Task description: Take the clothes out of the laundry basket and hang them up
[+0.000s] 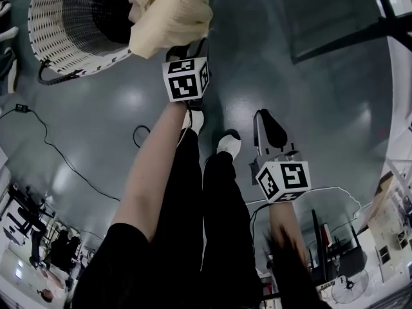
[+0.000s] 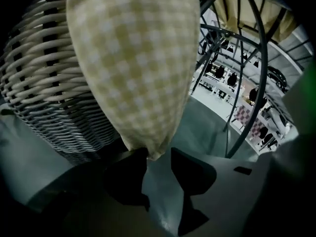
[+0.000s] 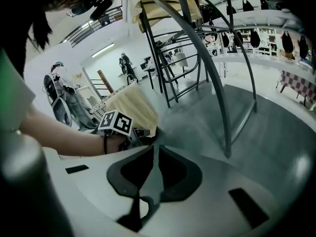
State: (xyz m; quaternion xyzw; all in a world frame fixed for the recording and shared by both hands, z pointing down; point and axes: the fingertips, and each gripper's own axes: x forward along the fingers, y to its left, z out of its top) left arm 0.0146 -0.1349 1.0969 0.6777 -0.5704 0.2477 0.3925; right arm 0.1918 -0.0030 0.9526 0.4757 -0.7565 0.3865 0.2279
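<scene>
A pale yellow checked cloth (image 1: 170, 11) hangs over the near rim of the white wicker laundry basket (image 1: 71, 24) at the top left. In the left gripper view the cloth (image 2: 133, 58) narrows to a tip that reaches down between the jaw tips of my left gripper (image 2: 158, 157). The tip touches the left jaw, with a gap to the right jaw. The basket's wall (image 2: 44, 83) is just to the left. My right gripper (image 1: 267, 124) hangs lower right over the bare floor, its jaws nearly together and empty (image 3: 154, 149). It looks towards the cloth (image 3: 133, 105).
A dark metal clothes rack (image 3: 207, 68) stands ahead and to the right, its legs (image 2: 256, 83) on the grey floor. A black cable (image 1: 58, 153) trails over the floor at the left. The person's shoes (image 1: 228, 143) are between the two grippers.
</scene>
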